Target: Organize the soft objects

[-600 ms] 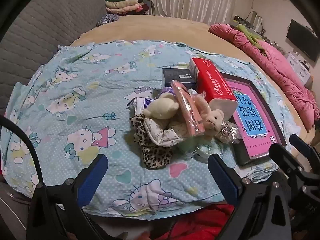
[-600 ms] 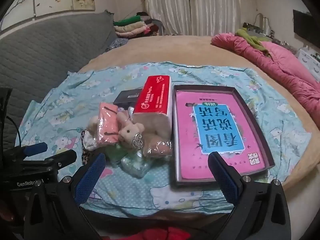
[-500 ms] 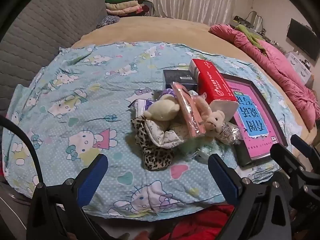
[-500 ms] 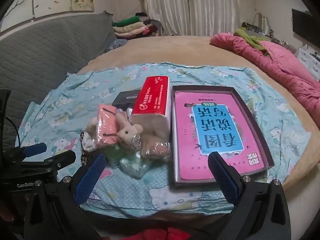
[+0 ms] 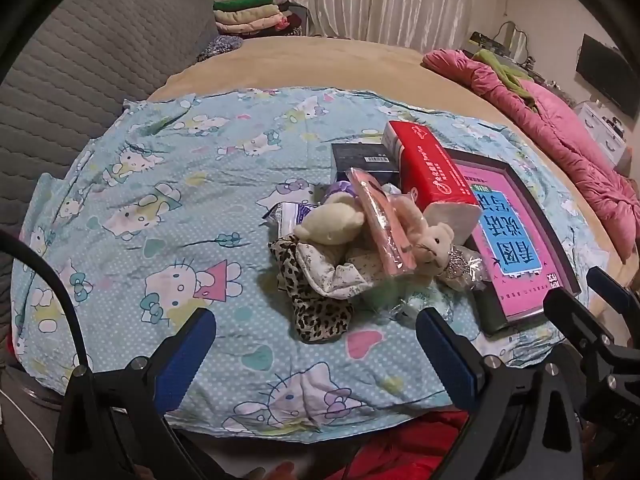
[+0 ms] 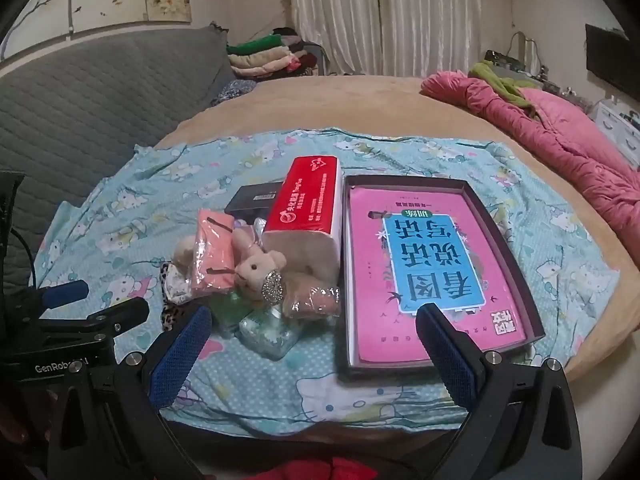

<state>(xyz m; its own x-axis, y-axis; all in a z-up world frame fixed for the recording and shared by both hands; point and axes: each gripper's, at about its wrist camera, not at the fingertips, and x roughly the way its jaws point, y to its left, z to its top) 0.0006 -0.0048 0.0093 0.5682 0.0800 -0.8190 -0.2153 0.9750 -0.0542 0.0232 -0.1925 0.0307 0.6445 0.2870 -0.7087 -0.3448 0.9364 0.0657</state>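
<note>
Bed (image 5: 304, 56) wears cartoon-cat sheet (image 5: 168, 216) (curtains (image 6: 384, 16) behind).

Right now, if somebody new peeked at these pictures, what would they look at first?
Probably the messy pile of soft things in the middle of the cartoon-cat sheet: a cream plush toy, a little pink bear and a leopard-print cloth, all heaped together. Right beside the pile stands a bright red tissue pack, and next to that lies a dark tray holding a big pink book.
</note>
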